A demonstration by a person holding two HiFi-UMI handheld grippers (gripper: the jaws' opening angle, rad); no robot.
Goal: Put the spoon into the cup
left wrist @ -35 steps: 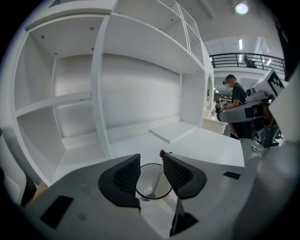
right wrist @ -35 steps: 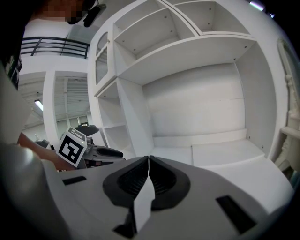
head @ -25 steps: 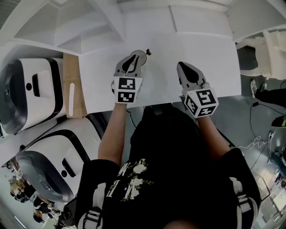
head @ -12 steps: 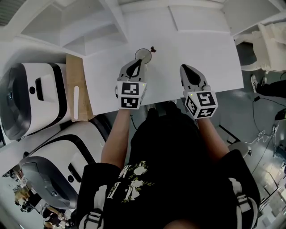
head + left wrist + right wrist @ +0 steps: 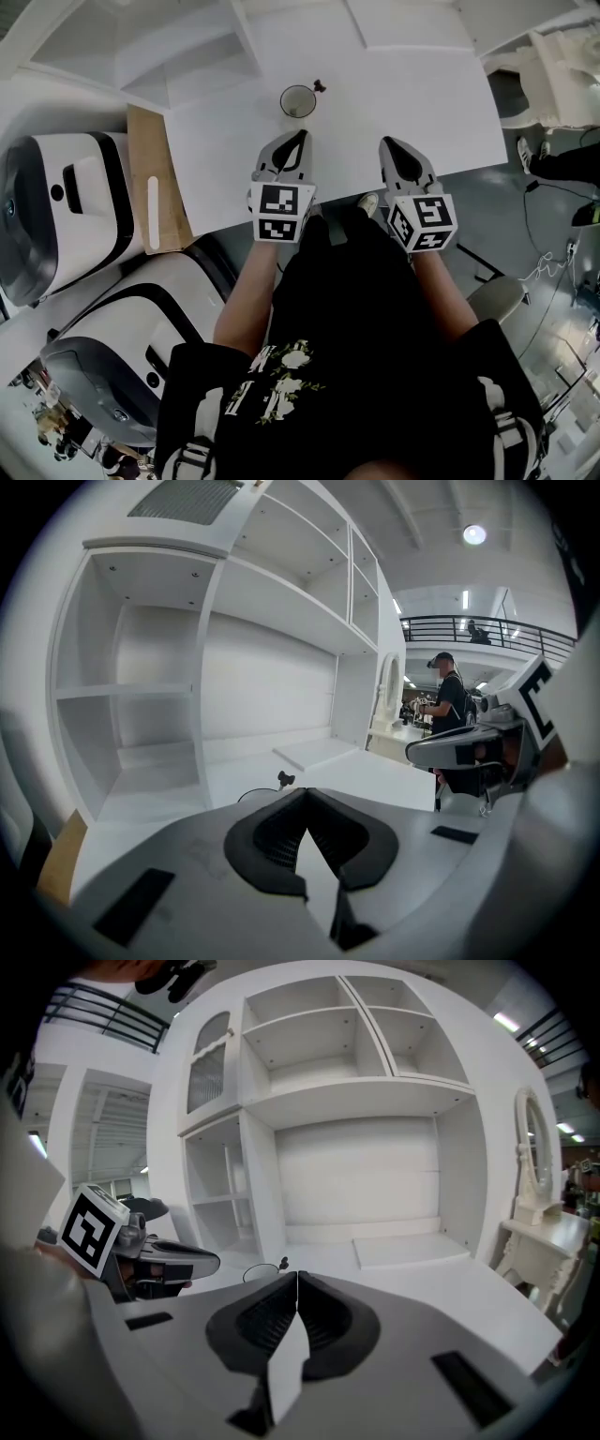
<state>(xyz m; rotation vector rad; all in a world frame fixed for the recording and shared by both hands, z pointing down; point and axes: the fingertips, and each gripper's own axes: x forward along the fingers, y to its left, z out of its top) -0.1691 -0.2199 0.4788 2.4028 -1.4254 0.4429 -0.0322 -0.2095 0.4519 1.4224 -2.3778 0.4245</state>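
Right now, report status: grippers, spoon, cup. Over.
Left gripper, right gripper shut, empty. Dark-handled spoon rests in small round cup on white table. Nothing blocking.

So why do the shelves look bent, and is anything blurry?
Left and right gripper views: fisheye lenses curve the shelves and darken the corners. Head view: milder bending along the table edges; light is even, the white top nearly washed out, yet the cup is sharp.

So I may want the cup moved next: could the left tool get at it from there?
Probably yes: the cup stands just ahead of the left tool on the table, nothing between them. The tool is shut, so it would need opening first.
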